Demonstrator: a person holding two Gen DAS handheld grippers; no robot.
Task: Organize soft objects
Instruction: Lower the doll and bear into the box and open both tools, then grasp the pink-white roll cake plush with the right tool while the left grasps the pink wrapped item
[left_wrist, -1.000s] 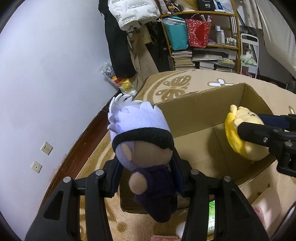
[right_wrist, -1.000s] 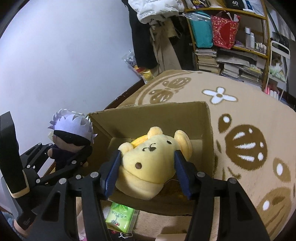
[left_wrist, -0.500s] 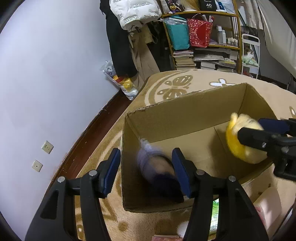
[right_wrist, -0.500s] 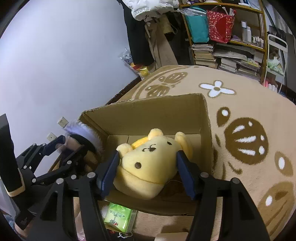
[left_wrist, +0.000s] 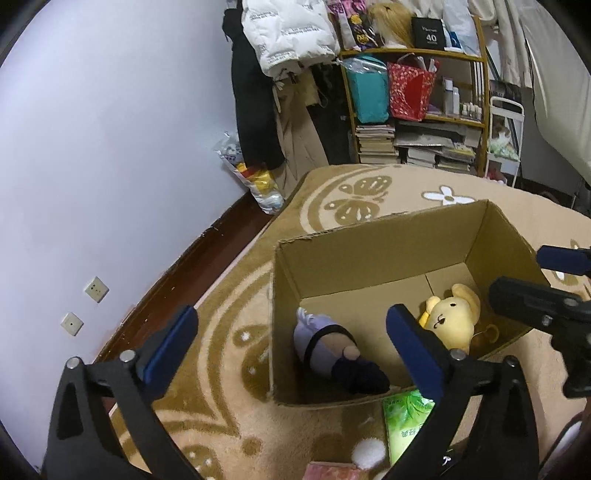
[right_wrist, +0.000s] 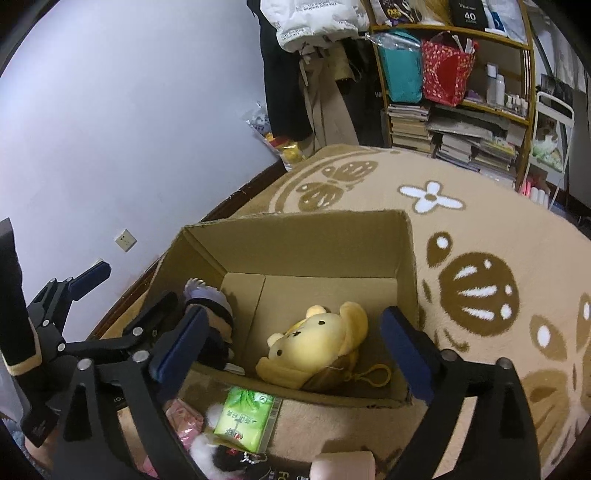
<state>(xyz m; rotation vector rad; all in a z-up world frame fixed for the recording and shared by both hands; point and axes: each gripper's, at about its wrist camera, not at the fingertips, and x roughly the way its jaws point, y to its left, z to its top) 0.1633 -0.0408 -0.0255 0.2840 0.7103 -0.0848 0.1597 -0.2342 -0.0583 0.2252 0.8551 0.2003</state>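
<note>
1. The left gripper (left_wrist: 291, 328) now has its jaws spread wide with nothing between them; a second ago they were clamped on the purple-haired doll, and half a second ago that doll was a blur dropping away from them.
2. The right gripper (right_wrist: 291, 332) is likewise wide apart and empty. It had the yellow bear plush pinched between its pads in both earlier views, so this release is the more recent of the two.
3. The purple-haired doll (left_wrist: 332, 350) lies on its side on the floor of the cardboard box (left_wrist: 388, 236), against the near-left wall, head toward the far side.
4. The yellow bear plush (right_wrist: 317, 343) lies on the box floor toward the right, face up, its keychain loop trailing beside the near wall. The two toys sit apart, not touching.
5. Both grippers hover above the near edge of the box, which stands on the patterned rug (right_wrist: 480, 236).
6. Judgement: two soft items are now stowed, so this pair of placements looks finished and both hands are free for the next pick.
7. Outside the box, just in front of its near wall, a green tissue pack (right_wrist: 243, 417) lies on the rug, with a white pompom (left_wrist: 367, 452) and something pink beside it. These look like the likely next candidates.
</note>
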